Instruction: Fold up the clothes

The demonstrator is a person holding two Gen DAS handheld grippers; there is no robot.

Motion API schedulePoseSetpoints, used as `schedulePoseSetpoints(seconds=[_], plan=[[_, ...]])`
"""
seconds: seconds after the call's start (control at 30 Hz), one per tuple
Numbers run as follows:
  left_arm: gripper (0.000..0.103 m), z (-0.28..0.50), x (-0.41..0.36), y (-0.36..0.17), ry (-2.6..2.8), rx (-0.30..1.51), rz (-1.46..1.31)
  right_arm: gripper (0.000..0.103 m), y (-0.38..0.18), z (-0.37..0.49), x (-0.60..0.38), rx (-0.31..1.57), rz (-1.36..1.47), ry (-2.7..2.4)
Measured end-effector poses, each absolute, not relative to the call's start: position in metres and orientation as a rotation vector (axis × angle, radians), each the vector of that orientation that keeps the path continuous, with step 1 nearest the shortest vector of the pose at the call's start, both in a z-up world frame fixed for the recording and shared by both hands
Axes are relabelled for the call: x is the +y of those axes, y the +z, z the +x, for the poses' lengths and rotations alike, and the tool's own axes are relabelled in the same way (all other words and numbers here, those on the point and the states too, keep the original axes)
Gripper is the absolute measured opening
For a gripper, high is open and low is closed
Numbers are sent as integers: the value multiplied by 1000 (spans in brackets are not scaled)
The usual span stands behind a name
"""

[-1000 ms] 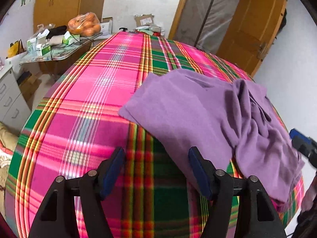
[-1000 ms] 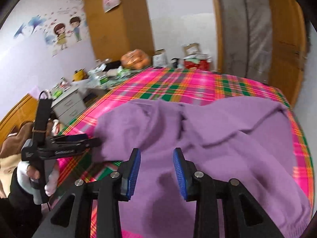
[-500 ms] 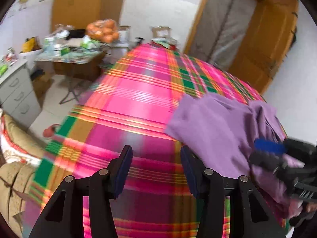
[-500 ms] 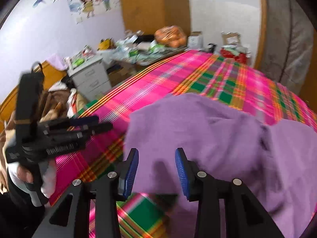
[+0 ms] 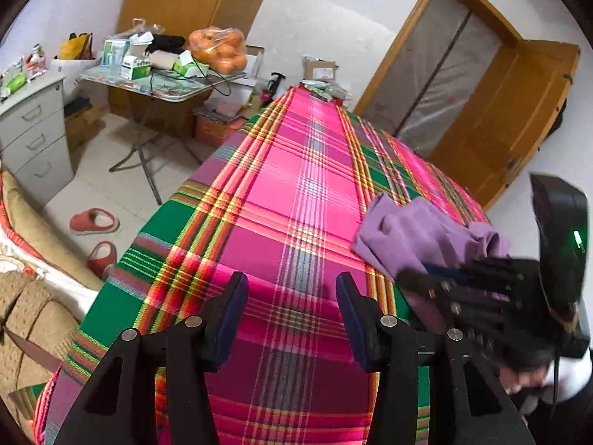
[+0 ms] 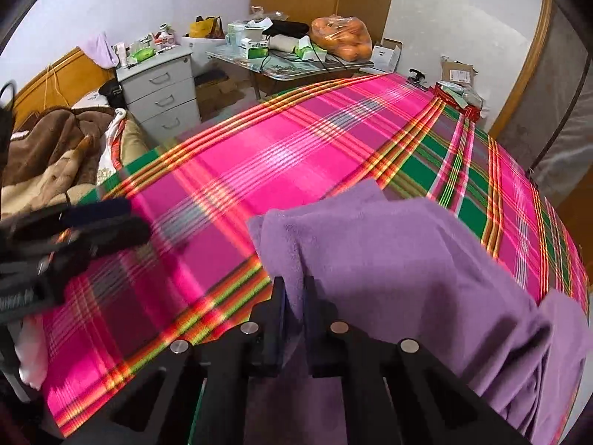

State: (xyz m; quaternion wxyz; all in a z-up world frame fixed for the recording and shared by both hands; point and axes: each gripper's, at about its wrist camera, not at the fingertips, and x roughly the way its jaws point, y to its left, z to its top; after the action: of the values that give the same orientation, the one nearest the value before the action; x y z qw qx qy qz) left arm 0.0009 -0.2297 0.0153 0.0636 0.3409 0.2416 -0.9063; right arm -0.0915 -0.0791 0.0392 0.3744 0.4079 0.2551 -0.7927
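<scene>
A purple garment (image 6: 400, 259) of soft, fleecy cloth lies rumpled on a bed under a pink, green and yellow plaid bedspread (image 6: 259, 155), filling the lower right of the right wrist view; its near corner is doubled into thick folds, and more folds hang at the lower right edge. In the left wrist view the same garment (image 5: 404, 233) sits at right of centre as a small bunched heap, partly hidden behind the other tool.

The left hand-held gripper (image 5: 292, 296), at the bottom of its own view, stands with its blue-padded jaws wide apart over bare bedspread and nothing between them; in the right wrist view it appears blurred at the left edge (image 6: 107, 218). The right hand-held gripper (image 6: 294, 293), at bottom centre of its view, is closing, its jaws narrowed to a thin gap with the garment's folded edge pinched between the pads; seen from the left wrist it is a dark blur at right (image 5: 437, 278), a green light glowing on its body.

Upper left in both views, a folding table (image 6: 296, 70) carries boxes and a bag of oranges (image 6: 343, 39); the green-and-white box lettering is too small to read. Two red slippers (image 5: 96, 220) lie on the floor at left.
</scene>
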Motion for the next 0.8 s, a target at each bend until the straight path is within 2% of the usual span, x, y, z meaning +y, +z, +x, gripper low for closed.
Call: schedulePoseSetpoints(seconds=[0.13, 0.23, 0.33, 0.43, 0.5, 0.63, 0.73, 0.8], plan=[[51, 0, -227, 16, -2758, 728, 1032, 6, 68, -127, -80, 568, 986, -2118], [51, 2, -227, 15, -2765, 736, 1028, 6, 115, -159, -61, 419, 859, -2266], [51, 1, -226, 15, -2774, 731, 1035, 6, 171, -177, -30, 228, 659, -2417], [51, -3, -223, 15, -2784, 713, 1055, 7, 208, -183, -8, 133, 480, -2536], [51, -4, -222, 15, -2785, 702, 1067, 10, 210, -194, -6, 147, 501, -2548], [51, -6, -221, 14, -2781, 688, 1085, 17, 177, -213, -4, 196, 722, -2489], [51, -7, -221, 13, -2774, 683, 1095, 27, 162, -200, 15, 183, 765, -2466], [51, -8, -221, 13, -2770, 677, 1099, 27, 159, -185, 31, 171, 784, -2444]])
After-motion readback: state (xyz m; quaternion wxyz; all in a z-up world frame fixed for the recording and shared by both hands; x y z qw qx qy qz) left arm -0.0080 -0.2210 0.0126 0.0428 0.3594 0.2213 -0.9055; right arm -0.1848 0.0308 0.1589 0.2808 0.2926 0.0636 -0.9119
